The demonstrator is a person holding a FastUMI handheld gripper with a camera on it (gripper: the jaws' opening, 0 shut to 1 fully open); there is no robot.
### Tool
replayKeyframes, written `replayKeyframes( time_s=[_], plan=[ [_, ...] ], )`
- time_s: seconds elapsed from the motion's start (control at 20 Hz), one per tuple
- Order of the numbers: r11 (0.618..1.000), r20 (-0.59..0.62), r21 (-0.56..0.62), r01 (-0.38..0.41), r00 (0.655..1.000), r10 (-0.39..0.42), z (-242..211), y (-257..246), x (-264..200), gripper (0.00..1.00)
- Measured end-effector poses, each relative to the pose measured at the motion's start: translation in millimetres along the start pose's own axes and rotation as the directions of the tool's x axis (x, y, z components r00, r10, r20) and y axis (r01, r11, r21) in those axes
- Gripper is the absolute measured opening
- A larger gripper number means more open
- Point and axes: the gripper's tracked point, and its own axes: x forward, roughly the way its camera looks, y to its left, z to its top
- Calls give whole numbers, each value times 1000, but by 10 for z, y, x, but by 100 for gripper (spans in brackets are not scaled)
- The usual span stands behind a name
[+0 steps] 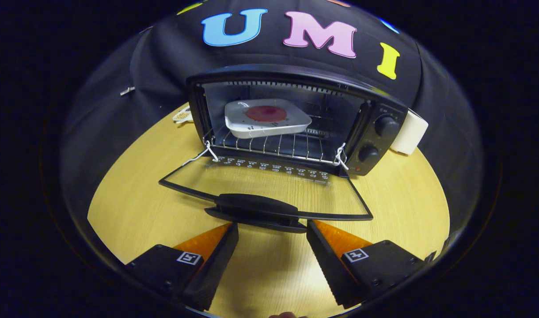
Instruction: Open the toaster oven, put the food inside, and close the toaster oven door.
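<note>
A black toaster oven (375, 110) stands on the wooden table with its glass door (269, 187) folded down flat toward me. Inside, on the wire rack (274, 148), sits a white square plate (265, 126) carrying a round red piece of food (266, 113). The door's black handle (256, 210) lies just ahead of my fingertips. My gripper (273, 232) is open, its two fingers spread wide on either side of the handle's near edge, with nothing between them.
The round wooden table (132, 198) has bare surface left and right of the door. A white cylinder (411, 132) stands behind the oven's right side. A small pale object (182, 115) lies at the oven's back left. Two knobs (385, 126) face me.
</note>
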Motion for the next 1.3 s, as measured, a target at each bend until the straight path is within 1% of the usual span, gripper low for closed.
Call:
replayKeyframes(
  time_s=[0.25,0.55,0.75,0.85,0.95,1.05,1.1,1.3],
  plan=[
    [999,114,-10,-34,993,35,577,-17,-152,100],
    [999,245,-1,-48,968,47,1375,-204,-123,100],
    [999,409,-3,-52,911,49,1853,-405,-578,100],
    [998,494,-19,-54,868,56,1994,-544,-880,100],
    [998,566,-55,-18,823,46,2088,-746,-1170,100],
    [998,599,-65,21,801,22,2056,-978,-1401,99],
    [998,609,-56,32,793,9,2007,-1009,-1552,99],
    [997,629,52,49,774,-71,1851,-1466,-1989,98]
  ],
)
